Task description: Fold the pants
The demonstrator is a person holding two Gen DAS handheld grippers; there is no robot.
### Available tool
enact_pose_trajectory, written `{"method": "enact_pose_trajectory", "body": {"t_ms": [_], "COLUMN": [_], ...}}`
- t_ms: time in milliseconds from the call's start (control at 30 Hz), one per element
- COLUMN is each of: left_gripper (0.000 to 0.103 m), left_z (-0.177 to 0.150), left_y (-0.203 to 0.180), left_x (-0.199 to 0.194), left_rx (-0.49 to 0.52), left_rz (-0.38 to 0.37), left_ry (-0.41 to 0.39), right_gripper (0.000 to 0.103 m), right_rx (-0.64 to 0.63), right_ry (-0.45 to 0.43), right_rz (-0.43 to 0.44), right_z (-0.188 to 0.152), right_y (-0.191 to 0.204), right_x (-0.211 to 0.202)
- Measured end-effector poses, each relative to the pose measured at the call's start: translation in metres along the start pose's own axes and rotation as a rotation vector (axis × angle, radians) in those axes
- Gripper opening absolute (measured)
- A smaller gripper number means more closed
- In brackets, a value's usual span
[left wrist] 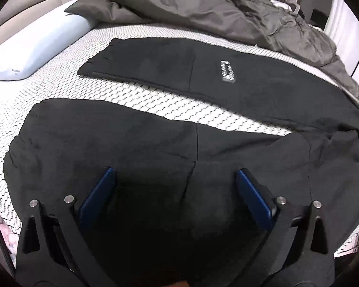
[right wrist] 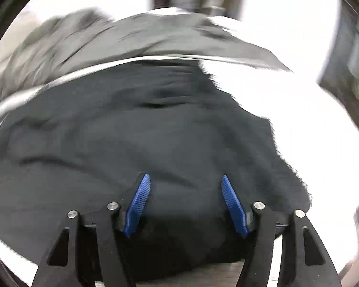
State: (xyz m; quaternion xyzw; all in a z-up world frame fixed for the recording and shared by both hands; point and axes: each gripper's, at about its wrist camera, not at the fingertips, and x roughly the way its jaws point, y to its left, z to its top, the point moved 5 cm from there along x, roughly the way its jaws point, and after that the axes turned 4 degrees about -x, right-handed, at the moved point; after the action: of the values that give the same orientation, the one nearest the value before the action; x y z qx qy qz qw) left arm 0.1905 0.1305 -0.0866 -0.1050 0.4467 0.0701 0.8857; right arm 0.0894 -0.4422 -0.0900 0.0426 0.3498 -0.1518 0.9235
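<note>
Left gripper [left wrist: 176, 184]: black frame with blue pads, jaws spread wide, poised over the near leg of the black soft-fleece pants [left wrist: 155, 148]; nothing pinched.
Right gripper [right wrist: 185, 191]: blue ribbed pads [right wrist: 140, 198] spread apart above the same dark cloth; the view is motion-blurred, and no fabric appears pressed between them.
Pants, place: laid flat on the white honeycomb-patterned mattress [left wrist: 107, 95], two legs side by side with a strip of mattress showing between them; the far leg carries a small silver embroidered logo [left wrist: 227, 71].
Handling, as judged: light, limp, and likely clingy rather than slippery; it should drape and bunch, so a pinch at a hem or outer seam edge would suit best.
Edges: the cuffs point toward the pale blue bolster pillow [left wrist: 33, 52].
Room: crumpled grey duvet [left wrist: 203, 7] crowds the mattress beyond the far leg; open mattress lies by the cuffs.
</note>
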Motion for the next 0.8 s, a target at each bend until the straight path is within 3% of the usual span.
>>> {"method": "enact_pose_trajectory", "body": {"t_ms": [133,233,333,500,600,667,767,800], "left_gripper": [0.096,0.096,0.096,0.096,0.096,0.097,0.099,0.098], "left_z": [0.002,0.007,0.019,0.029,0.025,0.023,0.027,0.028], "left_y": [-0.01,-0.04,-0.083,-0.159,-0.179,-0.175,-0.161,-0.159], "left_x": [-0.005,-0.025,-0.028,0.011,0.039,0.054,0.059,0.057], "left_rx": [0.004,0.001,0.077,0.216,0.299,0.292,0.232,0.23], "left_rz": [-0.038,-0.201,-0.264,-0.263,-0.172,-0.148,-0.176,-0.177], "left_ry": [-0.017,-0.038,-0.046,0.057,0.098,0.134,0.141,0.139], "right_gripper": [0.054,0.06,0.06,0.06,0.06,0.06,0.055,0.054], "right_rx": [-0.049,-0.044,-0.056,-0.157,-0.239,-0.314,-0.43,-0.441], "right_ry": [-0.014,-0.016,-0.035,0.029,0.097,0.135,0.182,0.196], "right_rz": [-0.046,0.049,0.1,0.314,0.453,0.443,0.312,0.315], "right_z": [0.0,0.007,0.026,0.048,0.049,0.047,0.042,0.041], "right_y": [0.011,0.037,0.07,0.17,0.229,0.255,0.269,0.267], "right_x": [-0.017,-0.032,-0.039,-0.015,0.006,0.026,0.061,0.066]}}
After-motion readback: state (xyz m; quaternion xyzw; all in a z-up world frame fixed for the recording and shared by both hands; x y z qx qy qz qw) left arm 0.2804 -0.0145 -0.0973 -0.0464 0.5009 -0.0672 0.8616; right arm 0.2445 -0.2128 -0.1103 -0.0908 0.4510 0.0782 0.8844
